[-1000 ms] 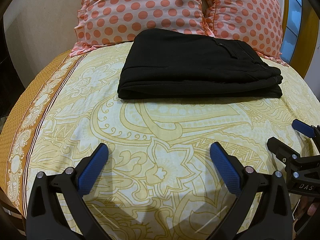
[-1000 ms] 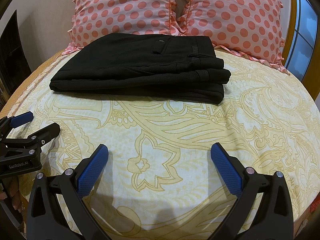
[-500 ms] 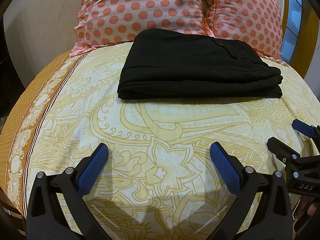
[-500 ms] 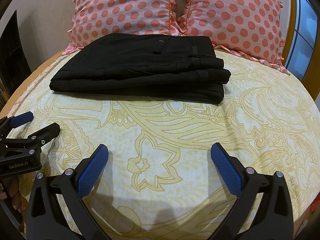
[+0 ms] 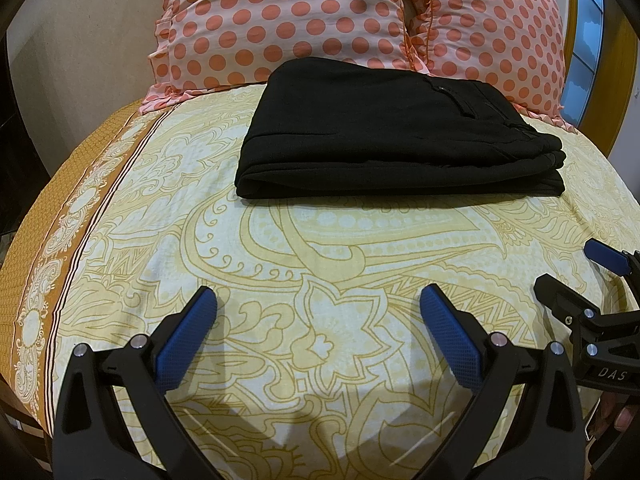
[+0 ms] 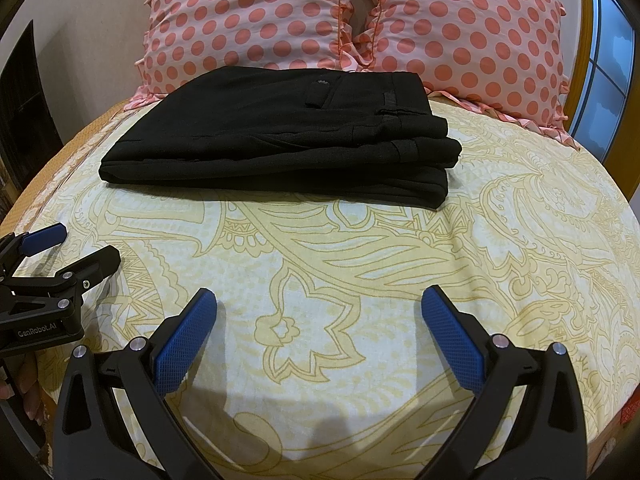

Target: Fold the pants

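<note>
Black pants lie folded in a flat stack on the yellow patterned bedsheet, just in front of the pillows. They also show in the right wrist view. My left gripper is open and empty, low over the sheet, well short of the pants. My right gripper is open and empty too, equally far back. Each gripper shows at the edge of the other's view: the right one and the left one.
Two pink pillows with orange dots stand behind the pants. The bed's orange border runs along the left edge. A wooden frame and a window are at the right.
</note>
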The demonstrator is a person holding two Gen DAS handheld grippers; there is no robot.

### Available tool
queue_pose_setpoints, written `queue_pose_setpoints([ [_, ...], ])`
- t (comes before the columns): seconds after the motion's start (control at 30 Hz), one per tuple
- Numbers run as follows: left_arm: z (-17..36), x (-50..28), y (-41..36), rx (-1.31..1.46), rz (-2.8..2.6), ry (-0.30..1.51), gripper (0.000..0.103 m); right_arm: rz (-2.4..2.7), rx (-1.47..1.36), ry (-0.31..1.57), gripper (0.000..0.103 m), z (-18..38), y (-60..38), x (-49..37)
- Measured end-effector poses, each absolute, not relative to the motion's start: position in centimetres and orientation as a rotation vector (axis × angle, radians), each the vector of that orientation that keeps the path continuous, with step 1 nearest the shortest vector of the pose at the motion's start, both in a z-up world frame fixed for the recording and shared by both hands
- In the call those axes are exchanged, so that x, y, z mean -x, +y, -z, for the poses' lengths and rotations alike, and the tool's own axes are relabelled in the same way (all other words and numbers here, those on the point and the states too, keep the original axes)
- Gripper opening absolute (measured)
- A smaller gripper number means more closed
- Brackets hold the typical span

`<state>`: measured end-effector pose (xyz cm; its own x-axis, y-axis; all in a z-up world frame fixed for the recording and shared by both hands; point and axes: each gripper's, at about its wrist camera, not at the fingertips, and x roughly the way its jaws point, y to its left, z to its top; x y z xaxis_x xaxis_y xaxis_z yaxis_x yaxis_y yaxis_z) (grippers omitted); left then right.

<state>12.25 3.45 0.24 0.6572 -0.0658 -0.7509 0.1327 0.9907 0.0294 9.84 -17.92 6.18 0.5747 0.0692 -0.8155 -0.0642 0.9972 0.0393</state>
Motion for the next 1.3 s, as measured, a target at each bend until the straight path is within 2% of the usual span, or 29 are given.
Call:
queue_pose_setpoints([
  [1.3, -0.41, -12.56, 3.47, -0.089, 0.131, 0.874, 0.101, -0.077, -0.006, 0.955, 0.102, -6.15, -17.88, -9.84],
])
